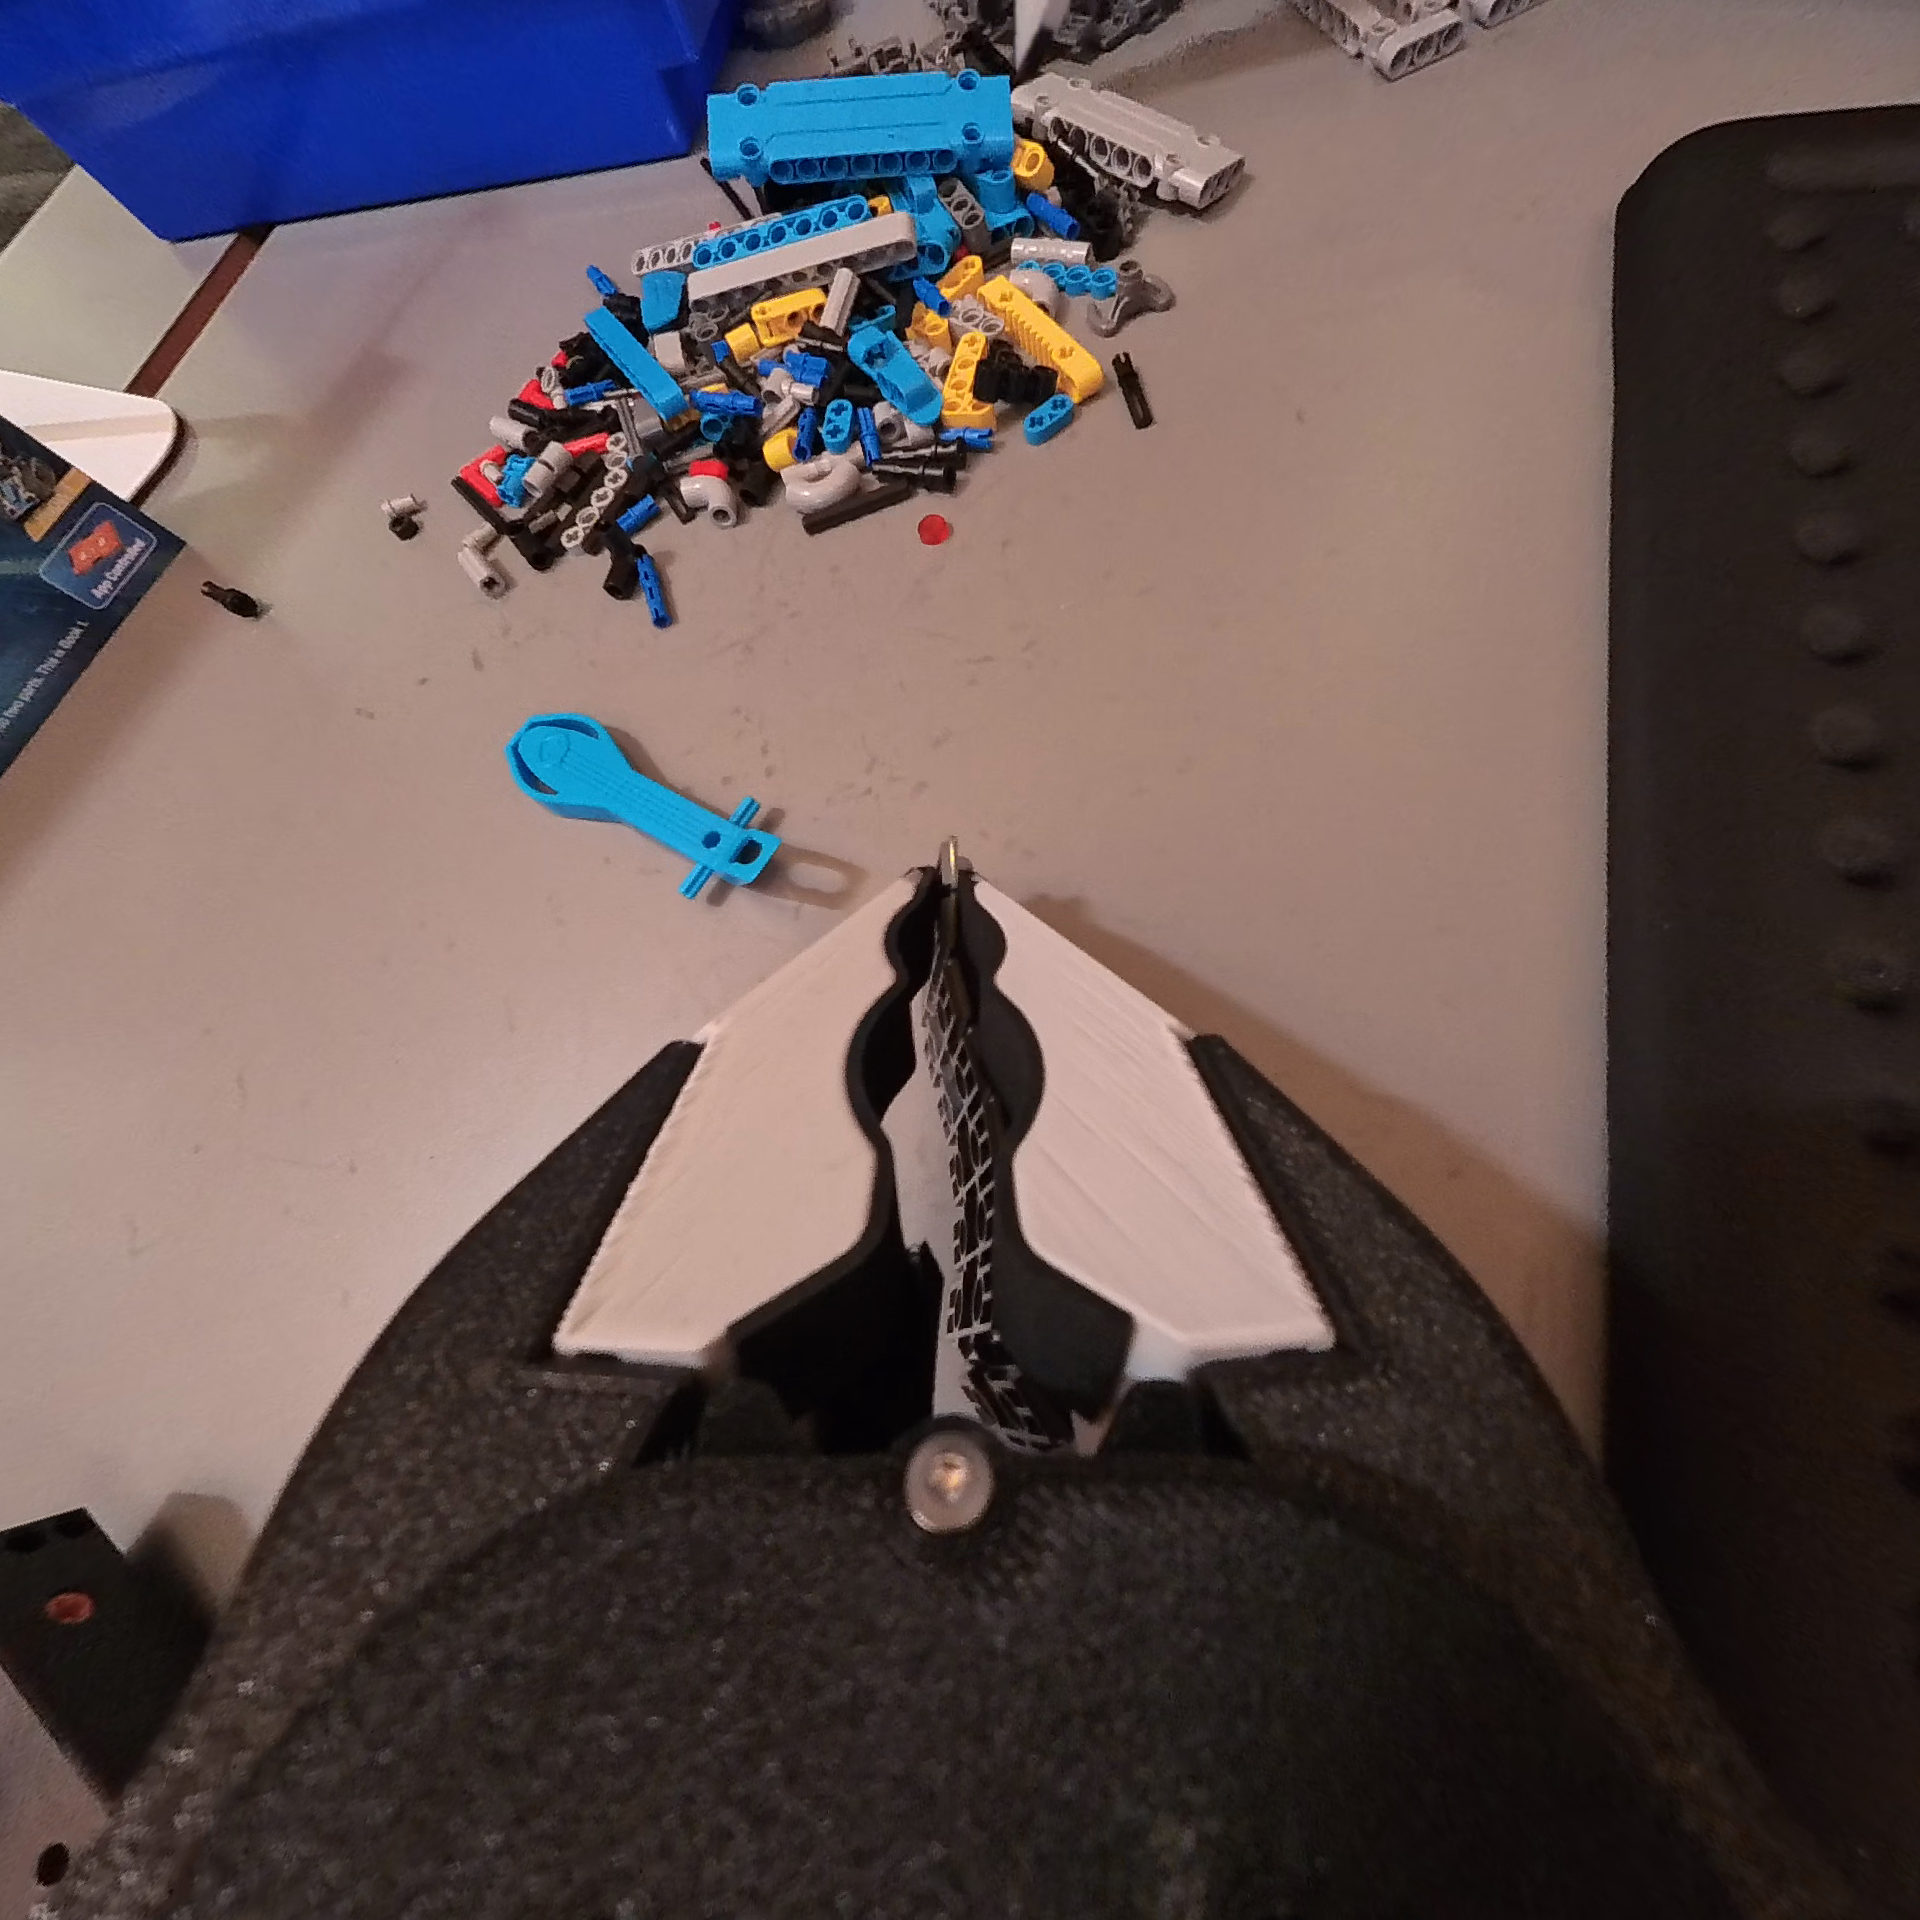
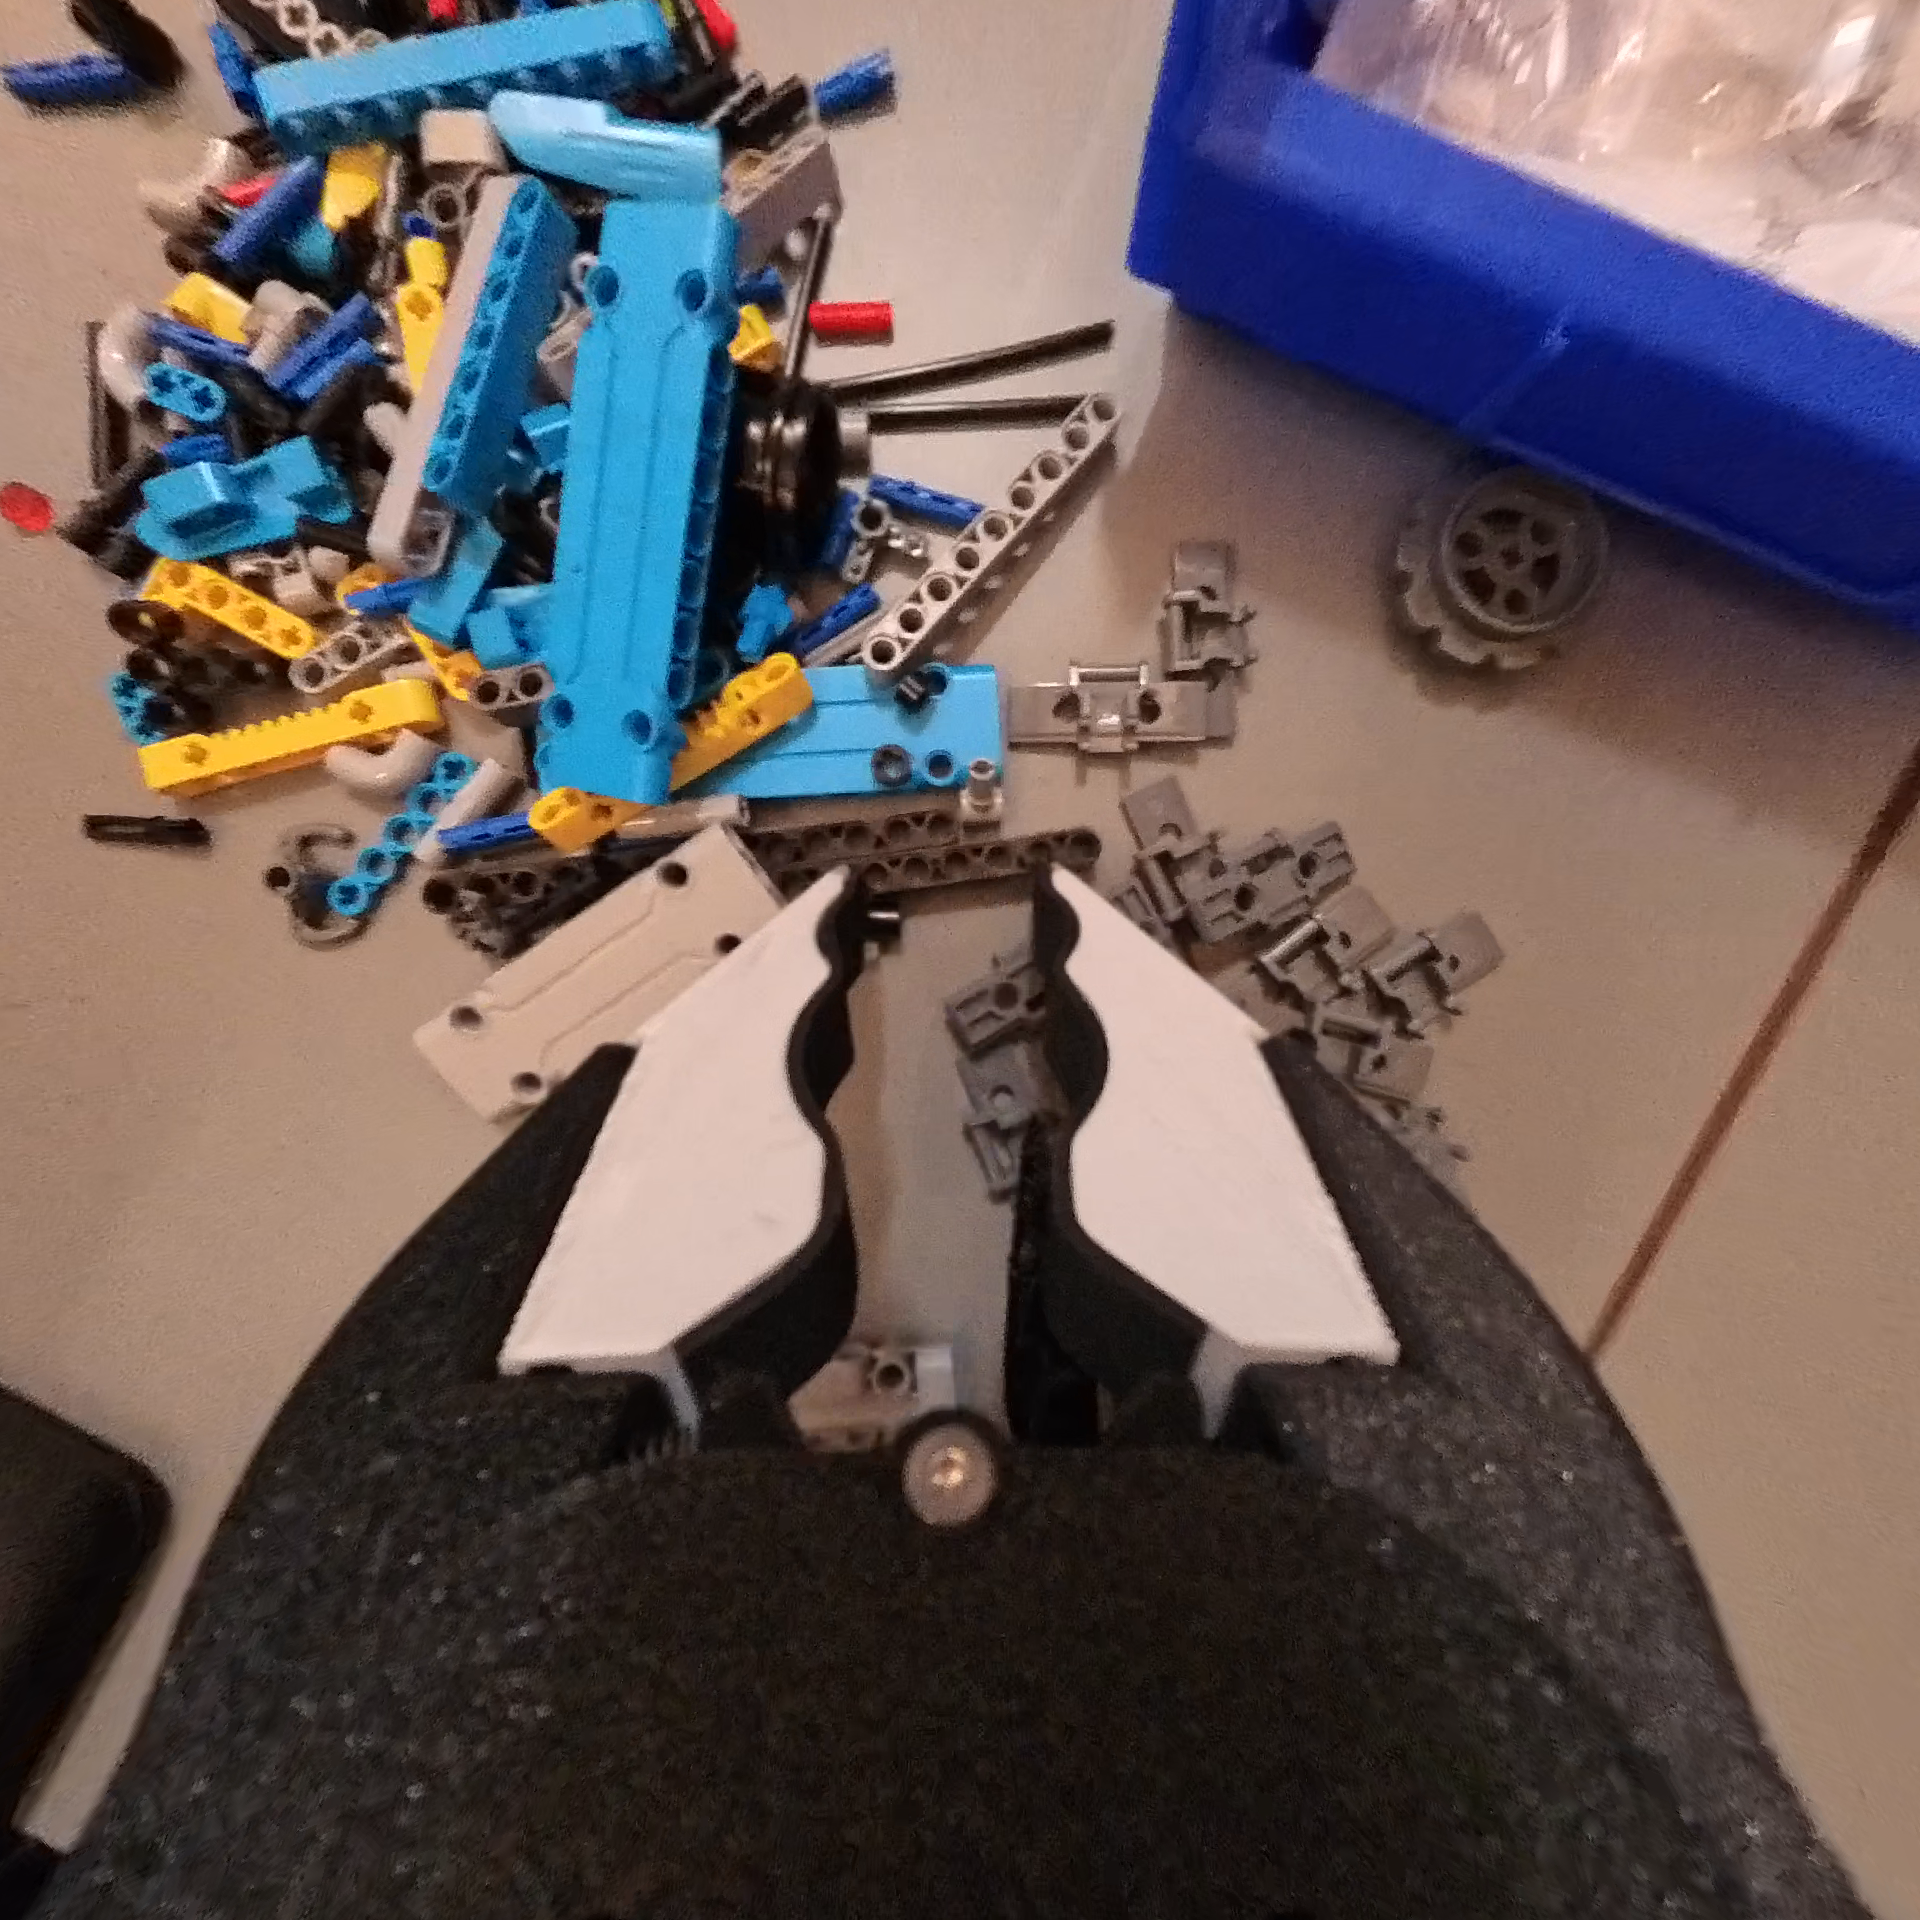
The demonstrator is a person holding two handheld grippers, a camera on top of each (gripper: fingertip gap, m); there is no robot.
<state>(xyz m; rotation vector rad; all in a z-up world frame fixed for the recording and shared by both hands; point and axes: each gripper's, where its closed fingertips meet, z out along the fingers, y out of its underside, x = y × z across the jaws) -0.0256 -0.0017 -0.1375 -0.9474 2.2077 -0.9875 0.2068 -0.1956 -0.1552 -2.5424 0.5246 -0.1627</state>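
In the left wrist view my left gripper (image 1: 948,878) is shut on a small thin grey piece (image 1: 948,856), seen edge-on and sticking out just past the tips, above bare table. A light-blue lever tool (image 1: 623,792) lies to its left. A pile of blue, yellow, grey and black building pieces (image 1: 831,343) lies farther ahead. In the right wrist view my right gripper (image 2: 948,896) is open, low at the near edge of the same pile (image 2: 582,468). Its tips reach dark holed beams (image 2: 914,847). Grey track links (image 2: 1000,1013) and a small black pin (image 2: 883,921) lie between the fingers.
A blue bin (image 2: 1507,291) stands at the right, also at the far left in the left wrist view (image 1: 343,104). A grey wheel (image 2: 1501,566) lies by it. A light-grey panel (image 2: 592,982) and more track links (image 2: 1299,925) flank the right gripper. A black mat (image 1: 1766,831) and a booklet (image 1: 62,592) border the table. The tips of one gripper are about 30 cm away from the tips of the other.
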